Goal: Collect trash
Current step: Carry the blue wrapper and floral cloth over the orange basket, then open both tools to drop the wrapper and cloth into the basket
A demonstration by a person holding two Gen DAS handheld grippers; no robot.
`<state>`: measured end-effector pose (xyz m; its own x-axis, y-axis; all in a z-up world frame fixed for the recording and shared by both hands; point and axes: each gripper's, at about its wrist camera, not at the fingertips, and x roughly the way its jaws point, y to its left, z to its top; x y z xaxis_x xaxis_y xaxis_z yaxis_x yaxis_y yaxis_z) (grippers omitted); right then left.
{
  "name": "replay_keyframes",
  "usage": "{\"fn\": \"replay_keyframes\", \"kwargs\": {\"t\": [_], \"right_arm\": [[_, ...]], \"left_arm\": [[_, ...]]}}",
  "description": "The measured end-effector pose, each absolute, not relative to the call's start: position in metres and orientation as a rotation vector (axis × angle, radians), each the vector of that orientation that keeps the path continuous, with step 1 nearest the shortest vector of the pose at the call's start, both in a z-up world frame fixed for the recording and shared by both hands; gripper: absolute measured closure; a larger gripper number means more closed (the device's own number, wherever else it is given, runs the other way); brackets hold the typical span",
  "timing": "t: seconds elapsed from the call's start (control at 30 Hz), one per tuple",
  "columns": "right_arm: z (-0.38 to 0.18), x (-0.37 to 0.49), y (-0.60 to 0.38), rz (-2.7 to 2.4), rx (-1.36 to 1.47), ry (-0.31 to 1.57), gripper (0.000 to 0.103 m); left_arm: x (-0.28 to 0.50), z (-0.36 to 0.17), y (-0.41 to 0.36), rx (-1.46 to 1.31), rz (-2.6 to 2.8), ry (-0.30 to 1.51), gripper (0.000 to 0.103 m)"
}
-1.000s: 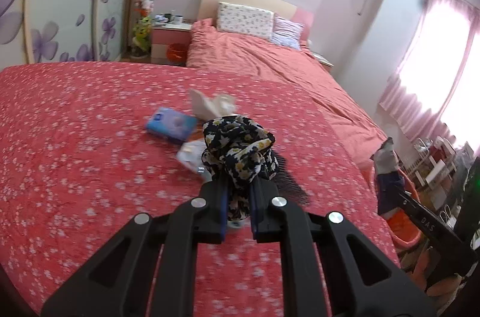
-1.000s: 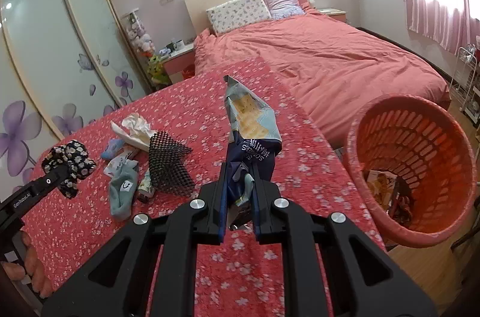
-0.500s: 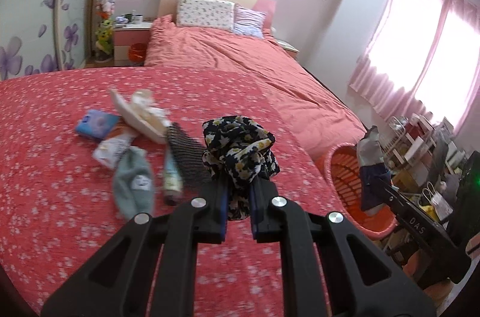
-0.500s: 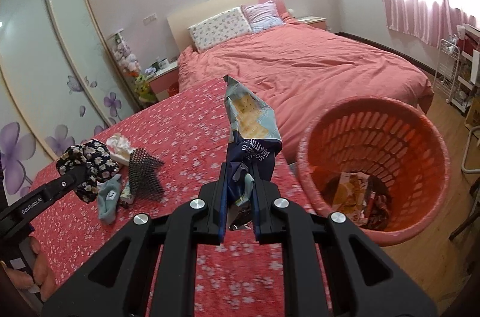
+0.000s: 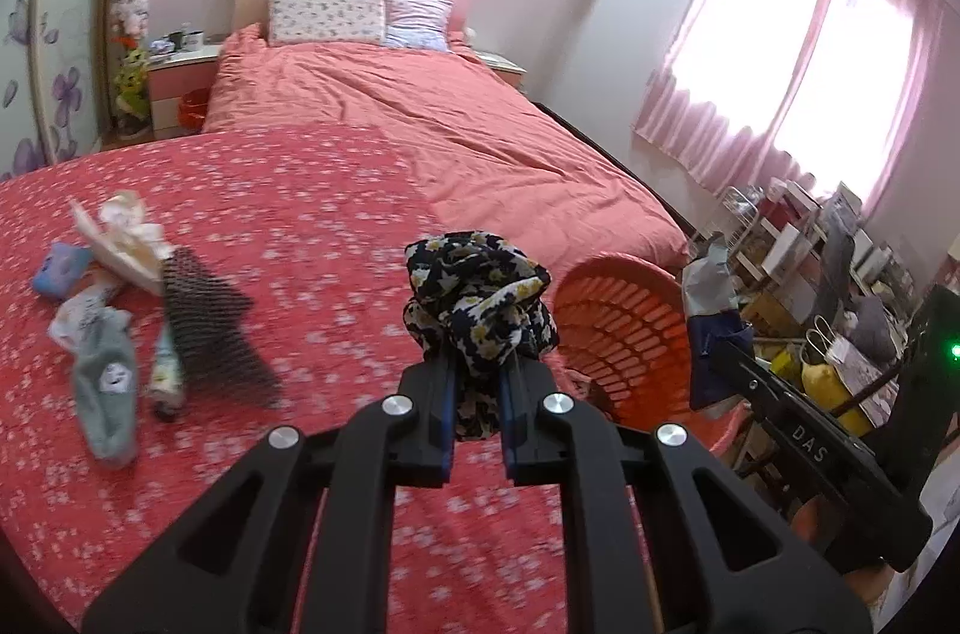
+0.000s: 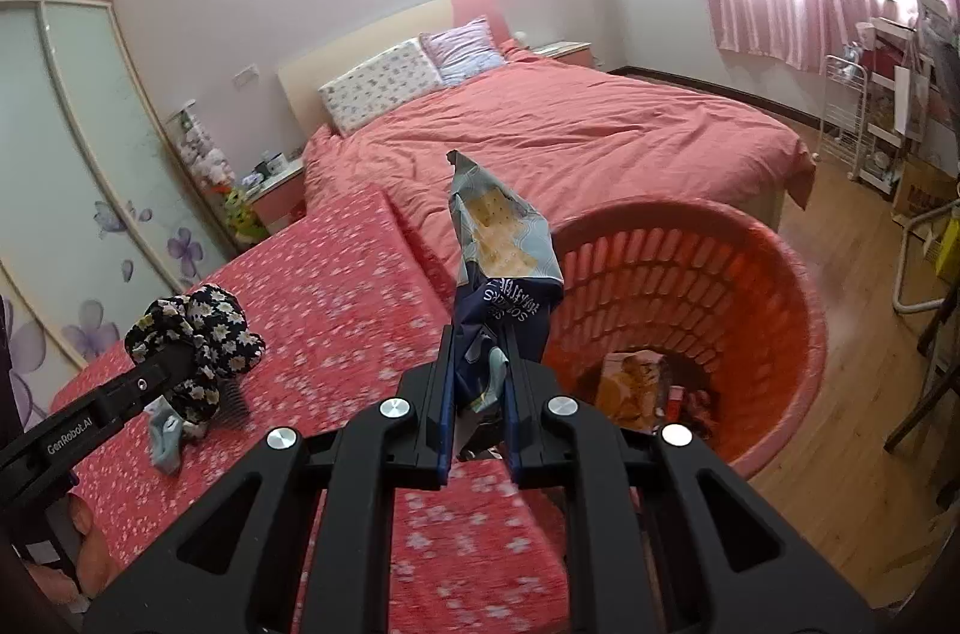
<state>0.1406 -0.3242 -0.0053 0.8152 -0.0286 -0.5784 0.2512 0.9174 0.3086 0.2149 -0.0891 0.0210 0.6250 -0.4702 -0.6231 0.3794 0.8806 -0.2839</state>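
Observation:
My left gripper is shut on a black floral scrunchie, held above the red flowered bedcover near its right edge. My right gripper is shut on a crumpled blue and grey snack wrapper, held just left of the orange laundry basket. The basket stands on the floor beside the bed and holds several wrappers. The left gripper with the scrunchie shows at the left of the right wrist view, the right gripper's wrapper at the right of the left wrist view.
On the bedcover lie a grey sock, a black mesh piece, crumpled paper, a small blue pack and a small tube. A second bed lies behind. A cluttered rack stands by the curtained window.
Both grippers have swung to the right, away from the pile on the bedcover and toward the orange basket, which now looms larger. Each keeps its hold on its item.

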Motion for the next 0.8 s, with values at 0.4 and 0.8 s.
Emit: {"fn": "replay_keyframes", "kwargs": {"t": [0.4,0.8], "right_arm": [[-0.012,0.139,-0.368,-0.217,0.435,0.581,0.090],[-0.022,0.145,-0.400,-0.250,0.497,0.572,0.090]], "left_arm": [[0.228,0.007,-0.161,-0.100,-0.608,0.786,0.091],[0.250,-0.012,-0.220,-0.080,-0.692,0.824,0.090]]}}
